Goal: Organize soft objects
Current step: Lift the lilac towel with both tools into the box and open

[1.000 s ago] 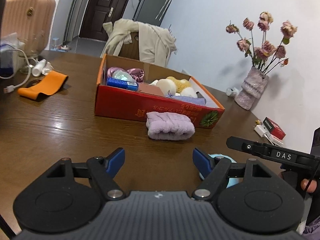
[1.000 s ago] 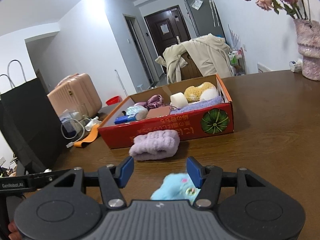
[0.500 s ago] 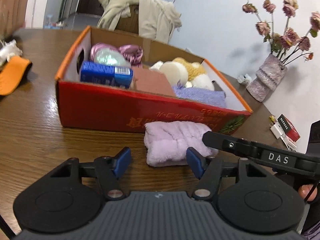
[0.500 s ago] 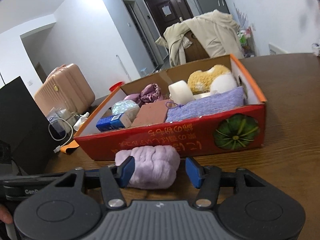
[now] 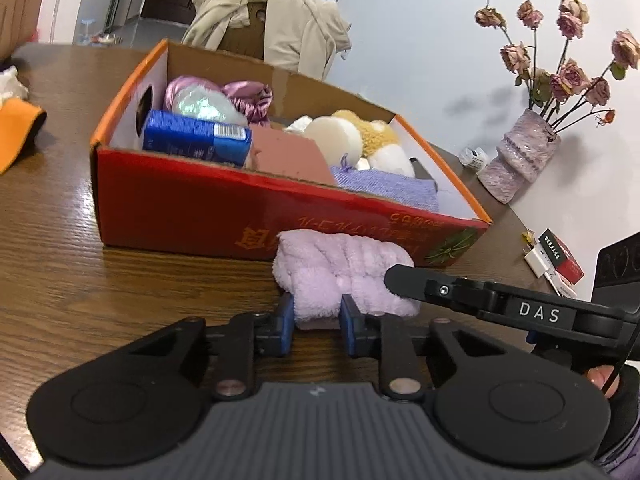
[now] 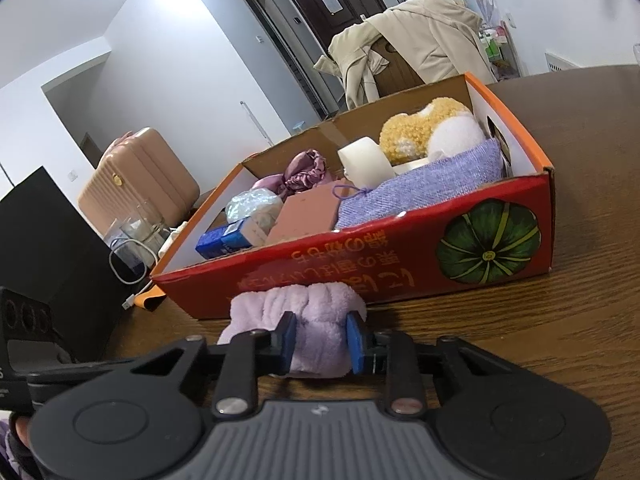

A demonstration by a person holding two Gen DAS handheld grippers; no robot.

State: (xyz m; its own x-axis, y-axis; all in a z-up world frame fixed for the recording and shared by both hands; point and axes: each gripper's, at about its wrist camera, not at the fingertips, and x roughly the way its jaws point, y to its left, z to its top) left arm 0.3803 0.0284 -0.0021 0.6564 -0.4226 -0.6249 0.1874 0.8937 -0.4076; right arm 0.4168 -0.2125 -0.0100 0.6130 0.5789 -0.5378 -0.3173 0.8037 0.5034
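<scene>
Both grippers are clamped on the same lilac fleece roll [image 5: 344, 276], which lies on the brown wooden bench [image 5: 80, 280] just in front of the red cardboard box [image 5: 192, 216], touching or almost touching its near wall. In the left wrist view the left gripper [image 5: 317, 328] sits at 6 o'clock, its blue pads [image 5: 286, 329] drawn close together and pinching the near left end of the roll, while a black arm of the other tool marked DAS crosses the roll's right end at about 4 o'clock. In the right wrist view the right gripper [image 6: 321, 346] also sits at 6 o'clock — its blue pads [image 6: 355, 347] press into the near end of the fleece roll [image 6: 304, 312] so that the fabric bulges between and above them. The box [image 6: 400, 272] stretches from the centre toward 2 o'clock in that view, with a green pumpkin print on its red wall. Inside it lie a lavender woven cloth [image 6: 420, 196], a yellow fuzzy plush [image 6: 416, 128], a white round sponge [image 6: 362, 160], a pink flat block [image 6: 308, 216], a purple satin scrunchie [image 6: 306, 172] and a blue tissue packet [image 5: 196, 142]. Well apart from the box, at 3 o'clock in the left wrist view, a vase of dried roses [image 5: 520, 160] stands by the wall; at 9 o'clock an orange band [image 5: 16, 132] lies on the bench. A pink suitcase [image 6: 136, 180] stands behind the bench at 10 o'clock in the right wrist view, and a beige coat [image 6: 412, 44] hangs over a chair at 1 o'clock.
</scene>
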